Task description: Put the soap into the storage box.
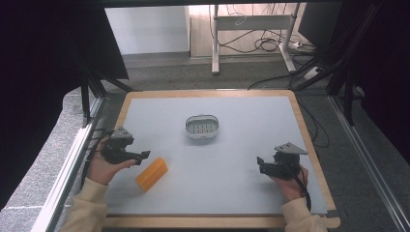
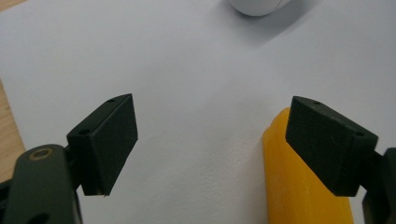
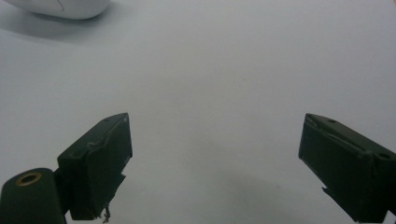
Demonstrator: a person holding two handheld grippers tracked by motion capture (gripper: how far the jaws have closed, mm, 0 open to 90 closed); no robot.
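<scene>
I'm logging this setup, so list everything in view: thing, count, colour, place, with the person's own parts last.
Table: one, pale grey top with a wooden edge, centre of the high view.
Soap dish: one, white with a slotted inside, middle of the table towards the far side.
Orange bar: one, orange-yellow, lying near the left front of the table, just right of the left gripper.
Desk frame: one, white legs, on the floor beyond the table, with black cables under it.
Left gripper: one, black, fingers open, beside the orange bar, not touching it as far as I can tell.
Right gripper: one, black, fingers open over bare table at the right.
Sleeves: two, cream, bottom corners.
</scene>
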